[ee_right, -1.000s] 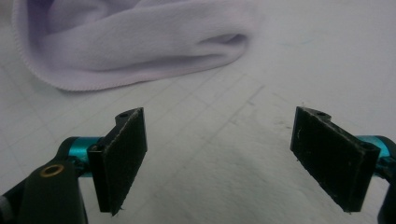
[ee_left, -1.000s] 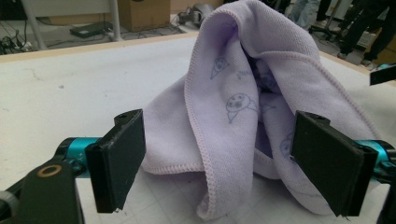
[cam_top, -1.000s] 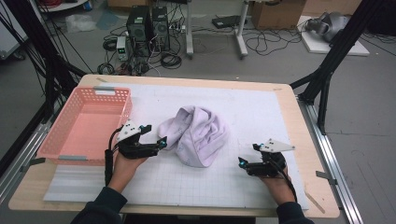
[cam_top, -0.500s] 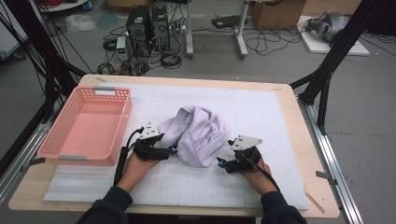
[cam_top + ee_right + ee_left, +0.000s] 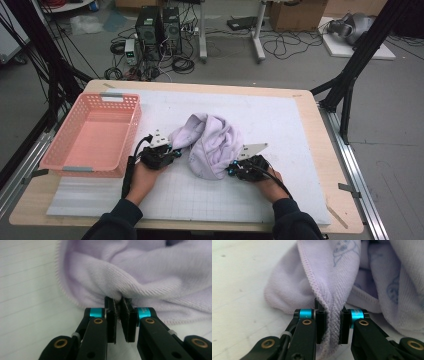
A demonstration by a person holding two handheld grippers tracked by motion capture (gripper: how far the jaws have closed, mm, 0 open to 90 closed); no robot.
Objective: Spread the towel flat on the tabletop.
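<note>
On my bench (image 5: 300,125) the lilac towel (image 5: 212,145) lies crumpled beside a pink basket (image 5: 92,135); my left claw (image 5: 332,326) has just closed on its hemmed edge, my right claw (image 5: 120,315) on a fold

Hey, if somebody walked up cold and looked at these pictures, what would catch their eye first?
The crumpled lilac towel in the middle of the white mat, with the left gripper and the right gripper at its two sides. Their jaws have just closed, each pinching a fold of the cloth. Next, the pink basket at the table's left edge.
</note>
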